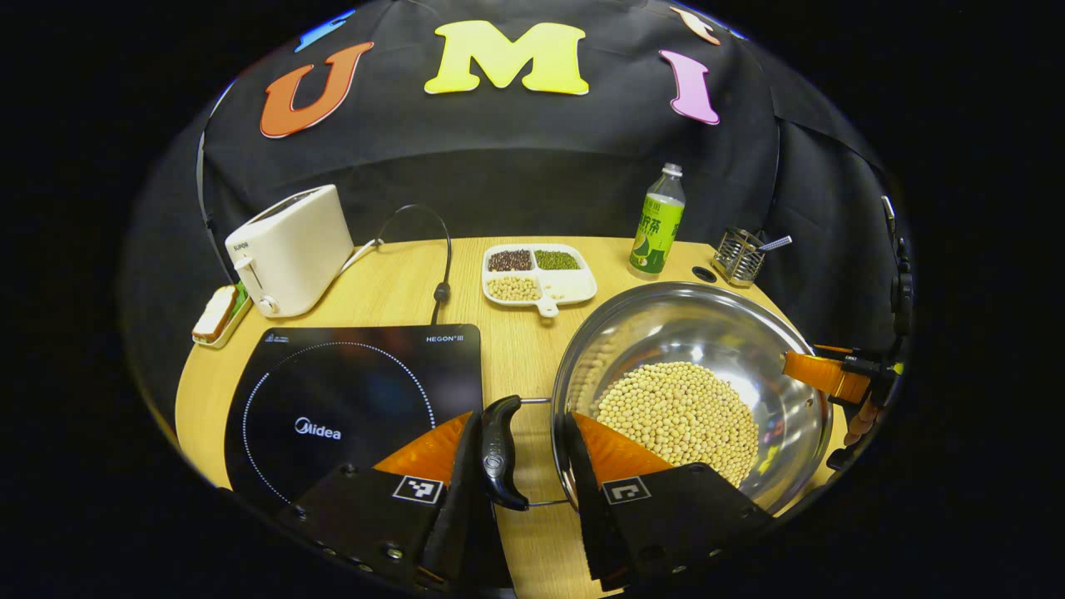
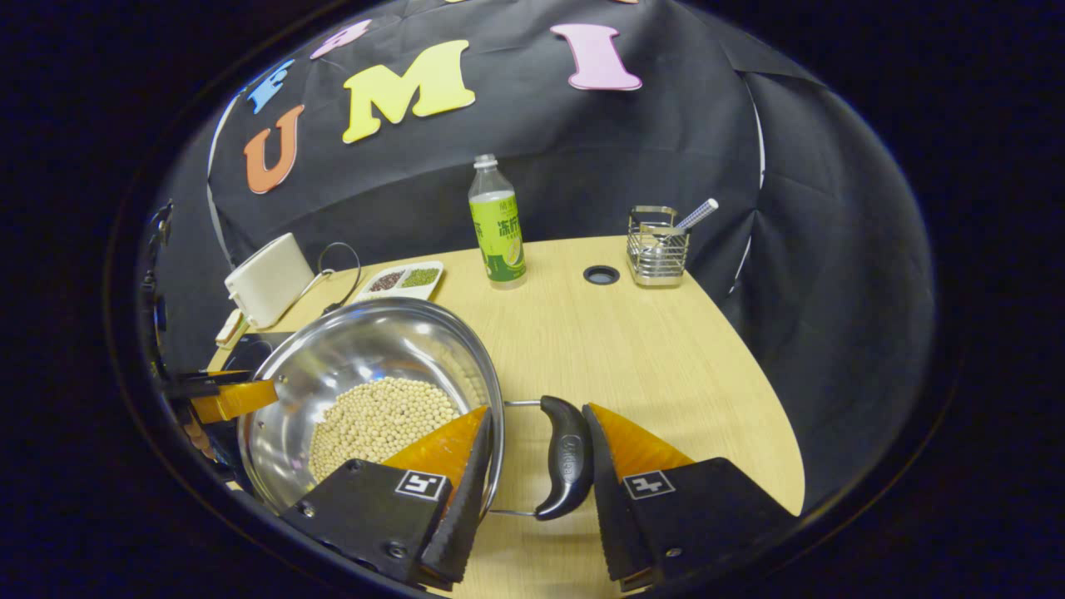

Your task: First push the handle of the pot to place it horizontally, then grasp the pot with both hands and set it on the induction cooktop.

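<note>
Pot [image 1: 691, 391] of beans sits at the worktop's front edge, beside the induction cooktop [image 1: 358, 408]. Left gripper [image 1: 520, 466] and right gripper [image 2: 532, 466] each stand spread astride a side handle [image 1: 502, 449], not yet clamped. Cooktop lies on the left gripper's side.

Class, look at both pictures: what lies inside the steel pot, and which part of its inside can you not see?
Inside the pot, pale round beans cover much of the bottom. The left gripper hides the near inner wall in its own view, the right gripper in its own.
</note>
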The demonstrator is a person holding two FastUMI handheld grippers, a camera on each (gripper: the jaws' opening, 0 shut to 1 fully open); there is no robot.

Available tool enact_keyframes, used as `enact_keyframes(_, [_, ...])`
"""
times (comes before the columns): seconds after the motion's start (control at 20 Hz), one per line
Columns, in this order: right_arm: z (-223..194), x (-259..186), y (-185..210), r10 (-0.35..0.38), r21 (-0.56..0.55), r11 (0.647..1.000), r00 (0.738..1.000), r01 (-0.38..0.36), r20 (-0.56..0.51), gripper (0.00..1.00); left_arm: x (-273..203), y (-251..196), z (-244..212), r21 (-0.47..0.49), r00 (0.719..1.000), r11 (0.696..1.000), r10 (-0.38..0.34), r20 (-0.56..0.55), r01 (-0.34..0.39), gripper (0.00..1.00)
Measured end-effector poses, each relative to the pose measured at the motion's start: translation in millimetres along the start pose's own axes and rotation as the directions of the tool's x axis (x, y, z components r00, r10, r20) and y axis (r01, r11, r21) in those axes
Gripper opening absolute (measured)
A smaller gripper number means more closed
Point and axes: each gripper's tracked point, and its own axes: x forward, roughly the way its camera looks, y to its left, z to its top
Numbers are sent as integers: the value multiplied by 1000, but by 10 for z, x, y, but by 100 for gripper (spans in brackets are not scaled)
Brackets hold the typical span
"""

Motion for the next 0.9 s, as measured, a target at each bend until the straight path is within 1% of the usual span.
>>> enact_keyframes(0.1, [60, -151, 15, -9, -12, 1000, 1000, 9, 18, 62, -121, -18, 59, -1, 1000, 1000, -5, 23, 5, 54])
enact_keyframes(0.25, [158, -397, 61, -19, -35, 999, 999, 21, 49, 63, -335, -35, 94, -31, 999, 999, -16, 41, 17, 54])
enact_keyframes(0.35, [205, -538, 131, -14, -39, 999, 998, 16, 54, 62, -492, -7, 148, -35, 998, 999, -14, 65, 16, 55])
enact_keyframes(0.4, [218, -609, 170, -10, -39, 999, 998, 13, 56, 63, -577, 15, 169, -35, 997, 999, -12, 77, 15, 54])
enact_keyframes(0.45, [234, -684, 209, -7, -37, 999, 998, 9, 57, 63, -652, 33, 203, -37, 996, 999, -13, 90, 17, 54])
enact_keyframes(0.6, [285, -876, 359, 3, -31, 1000, 998, -2, 56, 62, -866, 138, 278, -65, 993, 998, -18, 118, 25, 54])
enact_keyframes(0.7, [356, -957, 494, 17, -33, 999, 997, -15, 74, 63, -1002, 252, 336, -86, 990, 996, 0, 142, 12, 54])
enact_keyframes(0.9, [406, -1024, 887, 72, -24, 997, 995, -70, 73, 63, -1237, 580, 445, -112, 981, 993, 47, 190, -25, 54])
